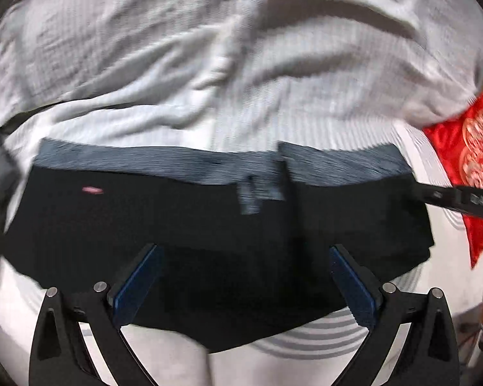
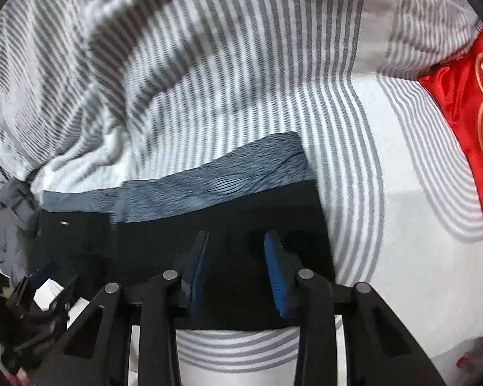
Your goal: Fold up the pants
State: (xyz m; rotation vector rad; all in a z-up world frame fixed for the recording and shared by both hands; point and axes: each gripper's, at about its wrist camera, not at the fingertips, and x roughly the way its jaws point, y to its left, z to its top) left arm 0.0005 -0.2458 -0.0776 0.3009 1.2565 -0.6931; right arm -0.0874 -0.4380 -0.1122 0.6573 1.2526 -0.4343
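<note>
Left gripper (image 1: 243, 276) gapes above black pants (image 1: 209, 225) on apparently striped bedding (image 1: 209, 64)

Both the left gripper (image 1: 244, 276) and the right gripper (image 2: 236, 270) have black angular linkage arms, round silver pivot pins and ribbed blue pads.
</note>
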